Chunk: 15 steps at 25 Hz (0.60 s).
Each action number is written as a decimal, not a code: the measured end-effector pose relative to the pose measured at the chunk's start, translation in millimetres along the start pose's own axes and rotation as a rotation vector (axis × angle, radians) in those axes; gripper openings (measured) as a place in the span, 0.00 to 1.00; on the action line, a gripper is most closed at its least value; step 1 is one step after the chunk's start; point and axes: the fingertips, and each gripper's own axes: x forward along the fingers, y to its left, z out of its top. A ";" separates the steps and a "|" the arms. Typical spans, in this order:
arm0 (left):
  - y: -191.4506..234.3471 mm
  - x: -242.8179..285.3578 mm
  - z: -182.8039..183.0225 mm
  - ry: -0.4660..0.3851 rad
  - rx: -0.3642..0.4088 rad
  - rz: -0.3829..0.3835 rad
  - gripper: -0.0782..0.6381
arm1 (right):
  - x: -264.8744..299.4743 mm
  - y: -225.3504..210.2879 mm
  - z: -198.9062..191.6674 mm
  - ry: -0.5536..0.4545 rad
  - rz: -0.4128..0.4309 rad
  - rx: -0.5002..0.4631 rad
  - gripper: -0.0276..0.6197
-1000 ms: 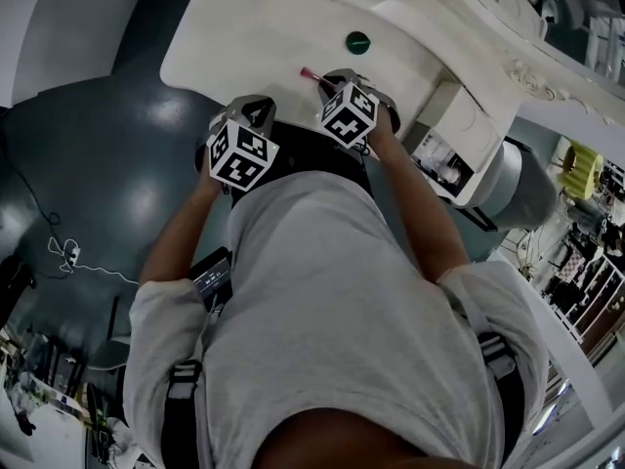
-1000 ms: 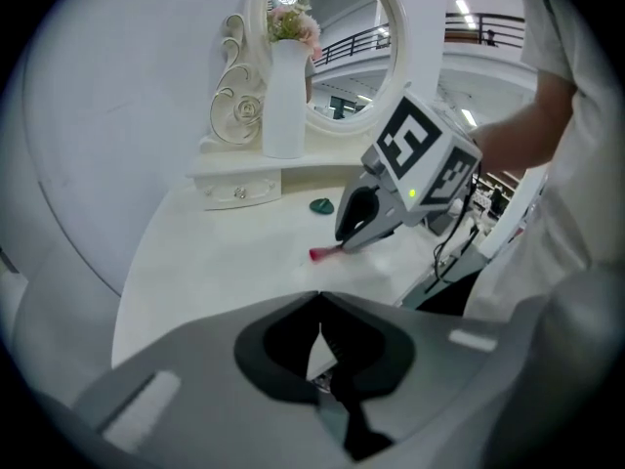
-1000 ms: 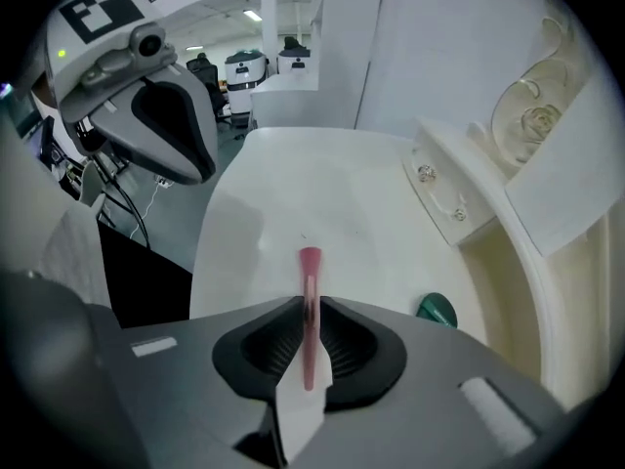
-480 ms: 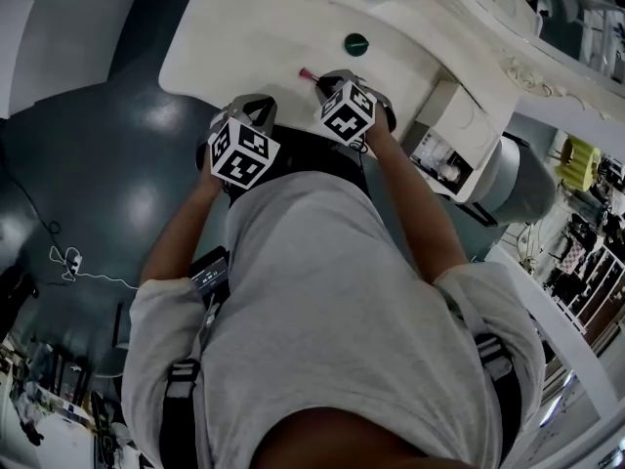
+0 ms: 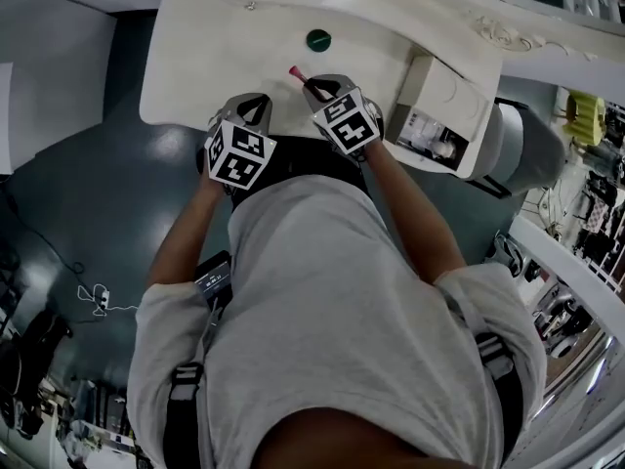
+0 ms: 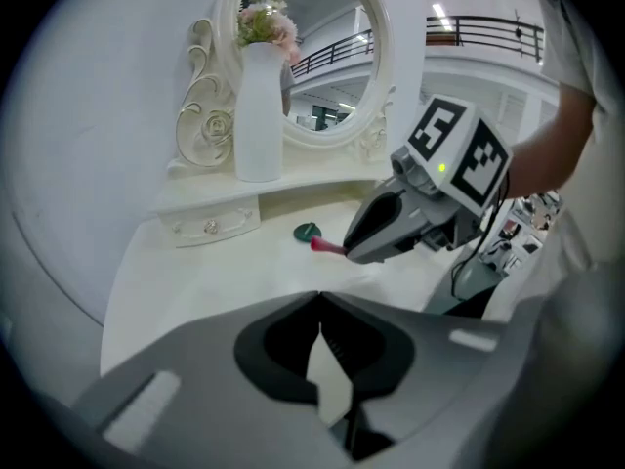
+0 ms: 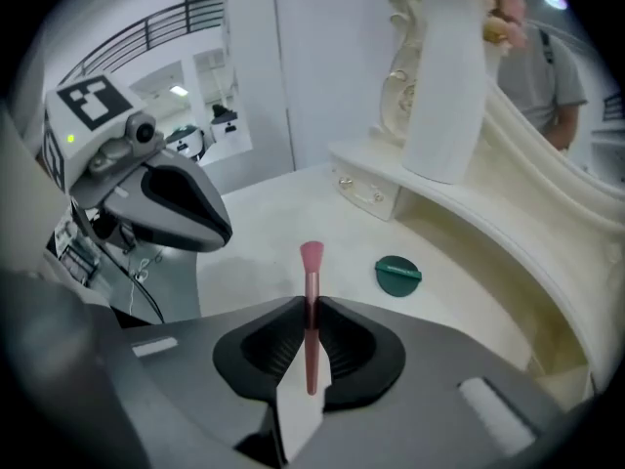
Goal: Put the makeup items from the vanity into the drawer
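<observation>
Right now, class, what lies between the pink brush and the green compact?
Only bare vanity top separates pink brush from green compact, per the right gripper view.

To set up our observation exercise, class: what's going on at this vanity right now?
A person stands at a white vanity with a gripper in each hand. The right gripper is shut on a pink makeup brush, bristles sticking out ahead of the jaws. The left gripper is shut and empty beside it. A round green compact lies on the vanity top, not yet picked up.
</observation>
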 end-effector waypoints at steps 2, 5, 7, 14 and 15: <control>-6.6 4.7 11.4 -0.008 0.033 0.001 0.11 | -13.1 -6.9 3.2 -0.063 -0.004 0.098 0.11; -18.0 7.5 28.3 -0.031 0.055 -0.002 0.11 | -35.1 -16.8 7.7 -0.164 -0.011 0.229 0.11; -26.3 10.2 40.4 -0.050 0.061 -0.014 0.11 | -49.3 -23.7 8.4 -0.223 -0.021 0.293 0.11; -66.5 -4.4 90.4 -0.085 0.180 -0.084 0.11 | -114.7 -38.3 3.7 -0.331 -0.110 0.409 0.11; -74.5 -2.1 94.8 -0.085 0.196 -0.098 0.11 | -122.2 -42.0 -3.1 -0.334 -0.126 0.420 0.11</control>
